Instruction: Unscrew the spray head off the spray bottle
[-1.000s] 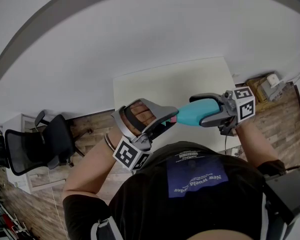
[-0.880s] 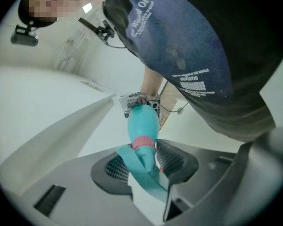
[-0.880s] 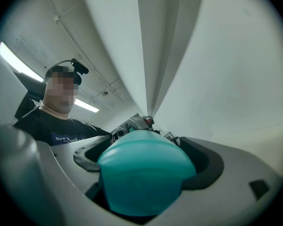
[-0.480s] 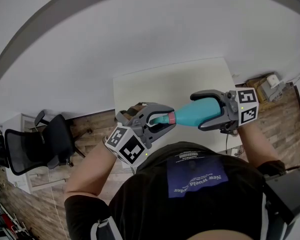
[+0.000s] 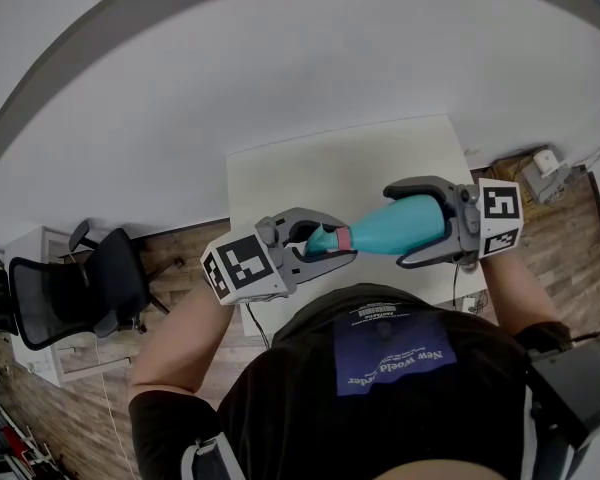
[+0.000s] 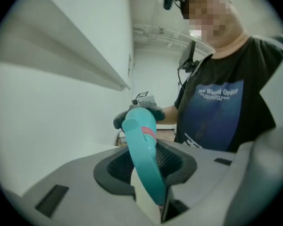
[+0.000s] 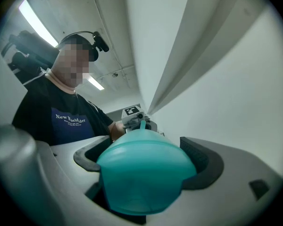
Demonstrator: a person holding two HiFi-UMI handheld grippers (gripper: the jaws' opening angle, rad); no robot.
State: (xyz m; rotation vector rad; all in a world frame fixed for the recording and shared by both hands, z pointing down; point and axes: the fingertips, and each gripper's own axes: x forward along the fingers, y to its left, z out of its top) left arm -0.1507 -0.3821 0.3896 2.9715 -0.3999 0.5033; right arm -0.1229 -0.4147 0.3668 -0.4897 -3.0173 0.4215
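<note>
Left gripper (image 5: 342, 240) has rolled, its fingers just closing, now clamped on spray head (image 5: 320, 240) at 9 o'clock; right gripper (image 5: 398, 226) fingers clamp spray bottle (image 5: 380, 230). Likely mid-twist; head not off.

A white table (image 5: 365, 168) stands on a wood floor (image 5: 185, 253), its far edge against a pale wall (image 5: 280, 68). Its top is bare. Well left of the table's left edge, a black office chair (image 5: 65, 293) stands on the floor beside a white cabinet (image 5: 38, 250). Just past the table's right edge sits a wooden crate (image 5: 528, 173) holding a pale item too small to identify. The person wears a black T-shirt (image 5: 380, 408) with a blue print and a head-mounted camera (image 7: 100, 40). A strip light (image 7: 37, 23) glows on the ceiling.
</note>
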